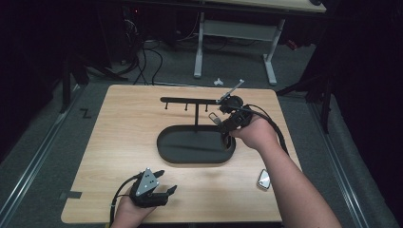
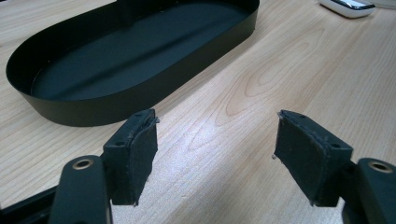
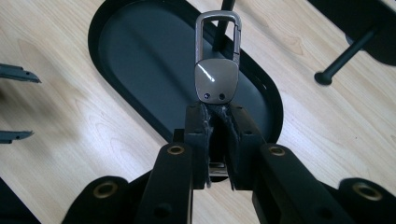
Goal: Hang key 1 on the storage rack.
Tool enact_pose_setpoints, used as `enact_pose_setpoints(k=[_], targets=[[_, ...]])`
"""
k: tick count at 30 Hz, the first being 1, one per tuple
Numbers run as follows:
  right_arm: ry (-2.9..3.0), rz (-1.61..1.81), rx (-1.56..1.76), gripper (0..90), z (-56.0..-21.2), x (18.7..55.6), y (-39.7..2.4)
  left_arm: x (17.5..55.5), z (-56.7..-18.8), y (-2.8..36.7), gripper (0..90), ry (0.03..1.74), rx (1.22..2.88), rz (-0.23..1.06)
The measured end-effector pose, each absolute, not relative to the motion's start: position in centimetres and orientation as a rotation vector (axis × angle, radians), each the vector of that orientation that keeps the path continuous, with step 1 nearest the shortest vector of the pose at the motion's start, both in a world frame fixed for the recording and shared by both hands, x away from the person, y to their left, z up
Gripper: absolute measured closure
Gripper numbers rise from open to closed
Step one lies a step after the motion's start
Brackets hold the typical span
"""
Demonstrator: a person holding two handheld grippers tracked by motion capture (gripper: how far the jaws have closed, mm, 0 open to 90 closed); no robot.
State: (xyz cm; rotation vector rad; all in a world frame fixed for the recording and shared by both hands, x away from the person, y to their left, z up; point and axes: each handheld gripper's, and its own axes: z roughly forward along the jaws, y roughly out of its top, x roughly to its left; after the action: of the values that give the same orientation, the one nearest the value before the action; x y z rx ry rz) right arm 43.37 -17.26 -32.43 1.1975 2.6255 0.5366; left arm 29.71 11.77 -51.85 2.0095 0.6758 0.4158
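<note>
Clamping a keychain clip, the right gripper hangs over the tray; left gripper gapes.

Left claw: black, grey 3-cornered plate w/ screws, black cable. Right claw: 2 black padded jaws, brass rivets.

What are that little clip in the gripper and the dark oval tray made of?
The silver keyring clip held in the right gripper looks like polished metal: it throws a bright glint and mirrors its surroundings. The black oval tray seems to be thin sheet metal with a matt painted finish, judging by its thin upright rim and dull sheen, though hard plastic is possible.
</note>
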Motion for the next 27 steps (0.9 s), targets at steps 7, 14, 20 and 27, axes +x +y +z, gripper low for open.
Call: enact_pose_setpoints(k=[7,14,20,27], targets=[[2.623,0.543,1.183,81.1,-32.3,44.5,-16.5,29.7,-51.8,11.9,30.2,0.677,2.013,0.412],[2.622,0.547,1.199,81.1,-32.6,45.3,-15.9,29.7,-51.8,11.9,30.2,0.676,2.014,0.415],[2.617,0.543,1.213,81.1,-32.8,46.0,-15.8,29.8,-51.8,11.9,30.2,0.678,2.009,0.415],[2.607,0.509,1.244,81.0,-33.6,46.8,-15.4,29.7,-51.8,11.9,30.3,0.677,2.012,0.413]])
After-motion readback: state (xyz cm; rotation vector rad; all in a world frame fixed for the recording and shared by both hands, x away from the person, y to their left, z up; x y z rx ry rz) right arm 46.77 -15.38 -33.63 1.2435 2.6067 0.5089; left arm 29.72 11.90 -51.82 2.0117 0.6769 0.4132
